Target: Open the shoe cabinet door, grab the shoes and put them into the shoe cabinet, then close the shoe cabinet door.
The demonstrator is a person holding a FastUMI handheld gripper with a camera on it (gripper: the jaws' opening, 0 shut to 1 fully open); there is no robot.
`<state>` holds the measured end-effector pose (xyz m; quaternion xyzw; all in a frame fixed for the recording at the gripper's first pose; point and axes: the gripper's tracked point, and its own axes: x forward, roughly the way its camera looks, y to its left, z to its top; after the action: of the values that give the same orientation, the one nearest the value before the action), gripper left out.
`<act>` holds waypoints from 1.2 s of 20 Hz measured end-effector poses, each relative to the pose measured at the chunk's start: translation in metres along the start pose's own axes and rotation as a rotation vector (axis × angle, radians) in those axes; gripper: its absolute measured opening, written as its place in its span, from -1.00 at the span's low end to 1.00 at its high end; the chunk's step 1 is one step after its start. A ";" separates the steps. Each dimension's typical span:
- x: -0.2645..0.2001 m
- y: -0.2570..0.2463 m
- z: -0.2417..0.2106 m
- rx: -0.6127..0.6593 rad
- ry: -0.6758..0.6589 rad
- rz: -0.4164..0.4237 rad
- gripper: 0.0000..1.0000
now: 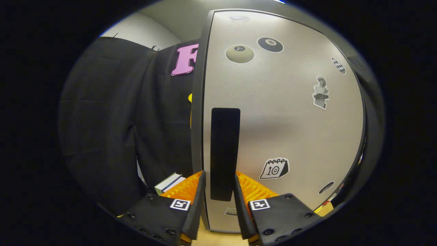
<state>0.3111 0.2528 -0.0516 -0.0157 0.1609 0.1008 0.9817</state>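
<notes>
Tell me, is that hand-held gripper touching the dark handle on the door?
Cannot tell. In the gripper view the hand-held gripper straddles the handle on the cabinet door; no contact shows plainly.

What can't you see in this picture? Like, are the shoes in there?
Gripper view:
- Inside of the shoe cabinet: hidden behind its grey door, so any shoes inside can't be seen.
- Whether the gripper is squeezing the black handle: the handle sits between the fingers, but contact is unclear.
- Items past the door's right edge: a cut-off sliver, too small to identify.
- The small sticker low on the door: partly blocked by a finger.
</notes>
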 end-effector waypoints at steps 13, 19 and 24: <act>-0.029 -0.003 -0.003 -0.024 -0.012 0.147 -0.78; -0.041 -0.008 -0.003 -0.025 -0.006 0.196 -0.78; -0.052 -0.016 -0.005 -0.030 0.002 0.215 -0.78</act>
<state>0.2646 0.2273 -0.0395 -0.0132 0.1609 0.2081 0.9647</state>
